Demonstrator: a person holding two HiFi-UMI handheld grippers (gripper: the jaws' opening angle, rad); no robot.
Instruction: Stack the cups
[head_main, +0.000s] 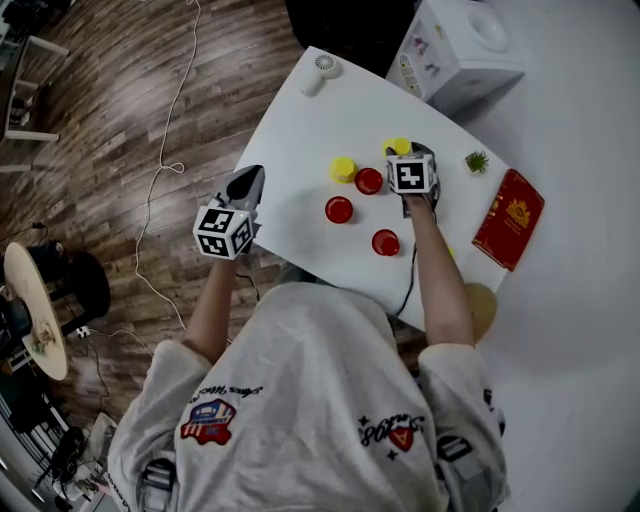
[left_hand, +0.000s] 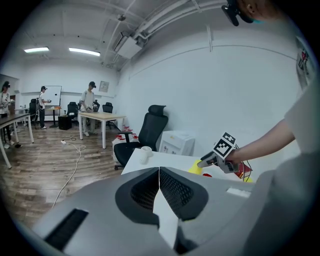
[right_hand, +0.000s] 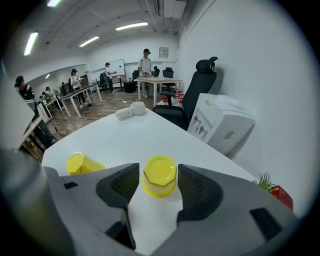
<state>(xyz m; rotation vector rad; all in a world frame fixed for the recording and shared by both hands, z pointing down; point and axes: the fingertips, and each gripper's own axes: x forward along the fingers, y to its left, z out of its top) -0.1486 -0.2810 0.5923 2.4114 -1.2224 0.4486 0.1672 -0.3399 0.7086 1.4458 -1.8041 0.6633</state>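
On the white table (head_main: 290, 140) stand three red cups (head_main: 369, 181) (head_main: 339, 210) (head_main: 385, 242) and two yellow ones. One yellow cup (right_hand: 159, 176) stands upside down between the jaws of my right gripper (right_hand: 159, 172), which is open, with narrow gaps at both sides. In the head view this gripper (head_main: 408, 152) is at that cup (head_main: 400, 146). The other yellow cup (right_hand: 82, 163) lies on its side to the left (head_main: 343, 168). My left gripper (head_main: 252, 172) hangs off the table's left edge, shut and empty (left_hand: 159, 172).
A white box (head_main: 455, 50) stands beyond the table's far right corner. A small plant (head_main: 477, 161) and a red packet (head_main: 509, 218) lie at the right edge, a small white fan (head_main: 320, 70) at the far corner. A cable (head_main: 160, 170) trails over the wooden floor.
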